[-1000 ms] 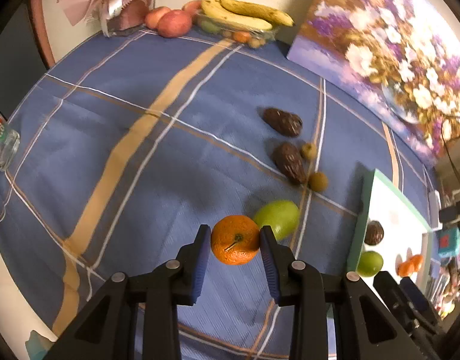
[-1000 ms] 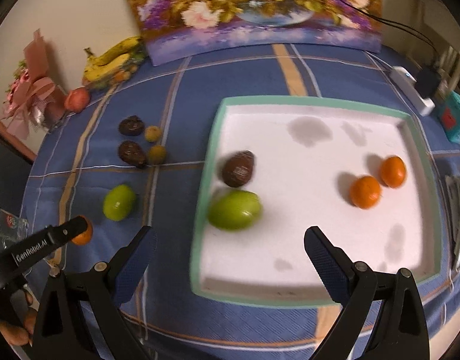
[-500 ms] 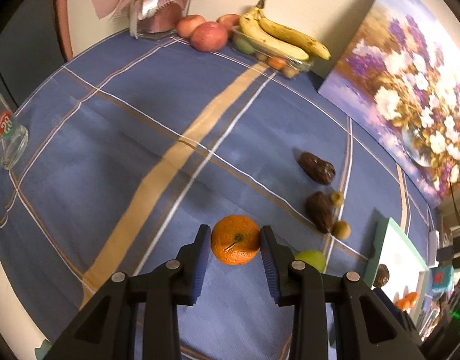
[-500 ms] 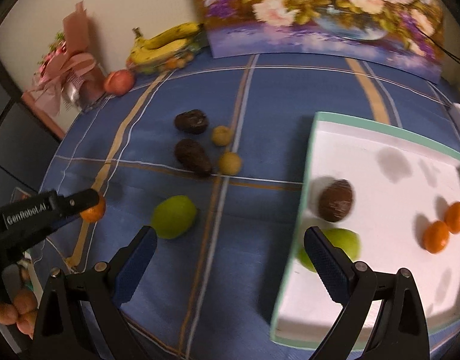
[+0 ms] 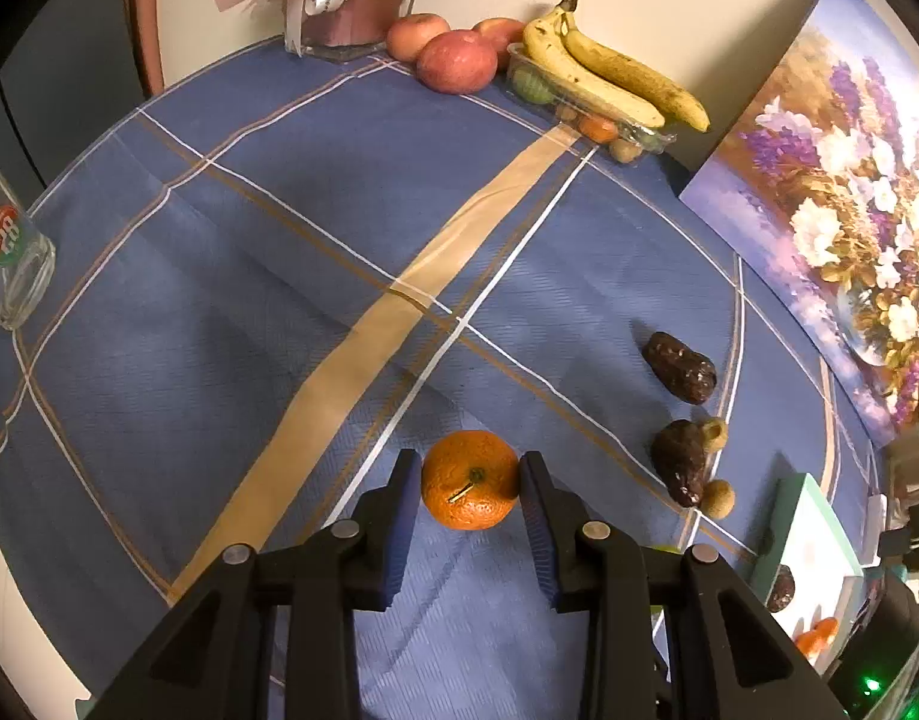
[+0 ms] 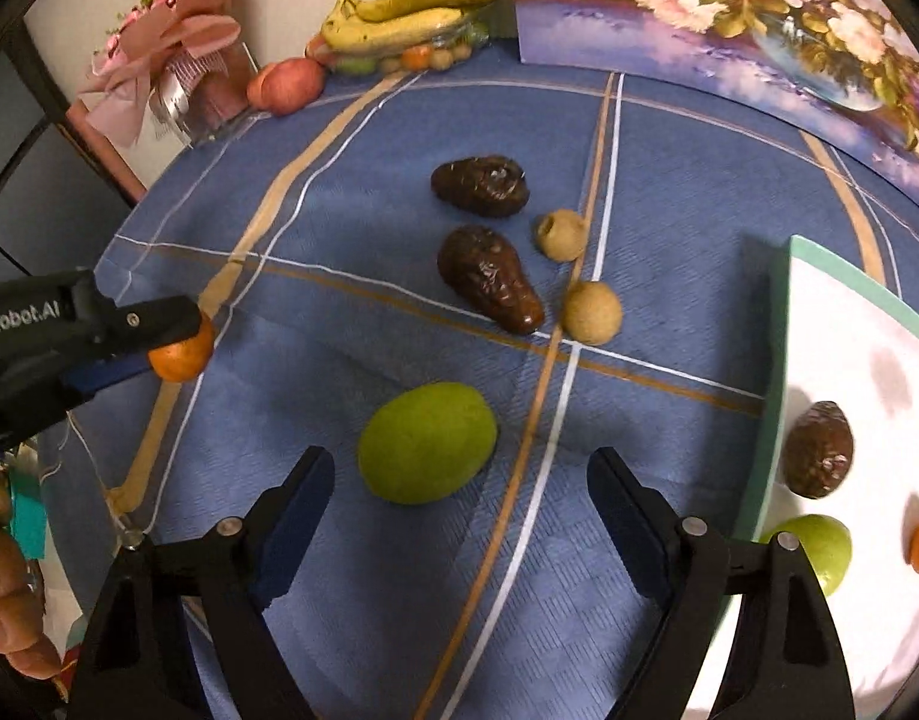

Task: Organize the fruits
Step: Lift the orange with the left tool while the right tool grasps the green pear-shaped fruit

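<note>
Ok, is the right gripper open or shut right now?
Open. The right gripper has its jaws spread wide either side of the green fruit on the cloth, not touching it.

Bare cloth (image 6: pixel 669 468) is left around the green fruit (image 6: pixel 426 443); beyond, passage is blocked by two dark fruits (image 6: pixel 489 279).

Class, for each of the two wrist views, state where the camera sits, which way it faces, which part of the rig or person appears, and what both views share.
Left wrist: sits on the left claw, looking forward along its fingers across the blue tablecloth toward the bananas; its fingers clamp the orange.
Right wrist: sits on the right claw, open, looking down at the green fruit and the tray; the left claw and the person's fingers show at its left edge.
Shared: orange, dark fruits, bananas, tray.
</note>
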`<action>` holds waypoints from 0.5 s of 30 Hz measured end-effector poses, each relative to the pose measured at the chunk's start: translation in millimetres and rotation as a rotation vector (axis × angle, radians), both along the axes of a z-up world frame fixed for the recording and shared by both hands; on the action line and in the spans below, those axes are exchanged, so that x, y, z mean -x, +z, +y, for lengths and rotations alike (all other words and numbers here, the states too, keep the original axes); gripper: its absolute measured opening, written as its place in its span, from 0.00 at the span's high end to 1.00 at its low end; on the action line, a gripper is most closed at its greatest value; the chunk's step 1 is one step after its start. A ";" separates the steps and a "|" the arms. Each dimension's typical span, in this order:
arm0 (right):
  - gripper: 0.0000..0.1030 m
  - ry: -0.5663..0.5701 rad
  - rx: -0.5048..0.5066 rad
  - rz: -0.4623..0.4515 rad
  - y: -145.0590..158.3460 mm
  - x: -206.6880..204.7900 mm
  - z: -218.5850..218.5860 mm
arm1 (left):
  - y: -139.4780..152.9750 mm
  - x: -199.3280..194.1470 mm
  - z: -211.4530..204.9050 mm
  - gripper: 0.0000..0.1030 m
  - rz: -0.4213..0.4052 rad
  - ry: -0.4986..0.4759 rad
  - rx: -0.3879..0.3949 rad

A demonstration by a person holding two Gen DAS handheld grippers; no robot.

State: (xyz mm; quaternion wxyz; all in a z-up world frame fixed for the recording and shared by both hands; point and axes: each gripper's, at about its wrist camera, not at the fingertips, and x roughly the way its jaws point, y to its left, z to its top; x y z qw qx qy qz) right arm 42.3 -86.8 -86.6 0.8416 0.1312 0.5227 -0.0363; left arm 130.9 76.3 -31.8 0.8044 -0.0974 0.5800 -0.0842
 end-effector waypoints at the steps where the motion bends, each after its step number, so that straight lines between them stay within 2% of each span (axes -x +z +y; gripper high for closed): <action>1: 0.16 0.000 0.000 0.002 -1.7 -1.1 0.1 | -1.1 -0.5 -0.2 0.65 0.002 0.000 -0.001; 4: 0.30 0.004 -0.005 0.011 -6.4 -5.8 1.0 | -4.0 -2.1 -1.9 0.65 0.005 0.001 -0.006; 7: 0.30 0.014 0.016 0.007 -7.4 -10.2 5.1 | -6.6 -2.8 -3.8 0.65 0.006 0.001 -0.012; 11: 0.39 0.023 0.027 -0.001 -7.1 -12.4 7.7 | -9.0 -2.5 -6.3 0.65 0.008 0.002 -0.021; 15: 0.49 0.027 -0.002 -0.013 -5.1 -13.5 8.1 | -9.1 -0.7 -9.5 0.65 0.002 -0.002 -0.036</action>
